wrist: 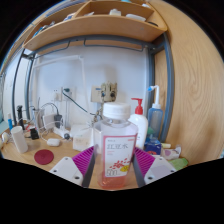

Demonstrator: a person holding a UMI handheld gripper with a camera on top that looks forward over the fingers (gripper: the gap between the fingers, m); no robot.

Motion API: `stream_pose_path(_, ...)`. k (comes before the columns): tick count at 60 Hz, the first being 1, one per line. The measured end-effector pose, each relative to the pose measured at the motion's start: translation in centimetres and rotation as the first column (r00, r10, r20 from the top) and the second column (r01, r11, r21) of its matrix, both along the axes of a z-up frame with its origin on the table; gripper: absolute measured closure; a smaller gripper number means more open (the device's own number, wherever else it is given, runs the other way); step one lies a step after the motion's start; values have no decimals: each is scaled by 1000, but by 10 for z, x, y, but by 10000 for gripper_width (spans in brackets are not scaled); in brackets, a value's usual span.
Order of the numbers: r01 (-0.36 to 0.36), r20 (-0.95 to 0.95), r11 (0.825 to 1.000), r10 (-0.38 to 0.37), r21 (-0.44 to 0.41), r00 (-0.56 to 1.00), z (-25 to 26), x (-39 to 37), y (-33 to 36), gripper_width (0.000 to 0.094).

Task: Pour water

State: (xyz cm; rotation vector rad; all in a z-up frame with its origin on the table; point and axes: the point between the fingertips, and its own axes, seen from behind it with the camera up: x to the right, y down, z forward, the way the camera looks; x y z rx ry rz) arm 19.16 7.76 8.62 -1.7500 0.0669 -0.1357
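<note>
1. Bottle [116, 148]: a clear plastic one with a white cap and a white label bearing pink print sits between the two fingers of the gripper [114, 170], upright, filling the near middle of the view.
2. Pink liquid shows in its lower part, below the label; how full it is above that I cannot tell, since the label hides it.
3. Both fingers appear pressed against the bottle's sides, the pink pads [84, 158] flush to the plastic with no gap visible, so I judge the bottle clamped and carried rather than standing on its own.
4. Beyond it lies a wooden table [70, 150] against a white wall, with a shelf [95, 30] overhead.
5. Close behind the bottle stands a pump dispenser with a red top [139, 118]; a small red dish [44, 156] lies well off to one side on the table, near a cluster of small containers I cannot make out.
6. Step in hand, as I read it: the bottle is gripped and upright, pouring not yet begun.
7. No receiving cup is clearly visible, so the next move calls for finding one, bringing the mouth over it, checking the cap is off, then tilting slowly.
</note>
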Motion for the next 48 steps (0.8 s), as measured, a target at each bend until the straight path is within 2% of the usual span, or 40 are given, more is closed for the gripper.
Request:
stream_pose_path(1,3,0,1000,-3,-1,1000,0,0,1,297)
stream_pose_path(10,7,-5,1000,-7,13,1000,1,1,1,390)
stream_pose_path(11,7,-3,1000,-7,12,1000,1,1,1,434)
stream_pose_path(15,18,6,1000,-18,2,1000,0,1,2,487)
stream_pose_path(24,11,79,1000,-10,-7,997,4,-7,4,487)
stream_pose_path(29,-24,140,999,27,-27,990,10,-22,7,487)
stream_pose_path(39,-64,456,997,79,-48,886,47,-65,18,488)
stream_pose_path(48,-101,771,991,131,-87,623,71,-117,36,486)
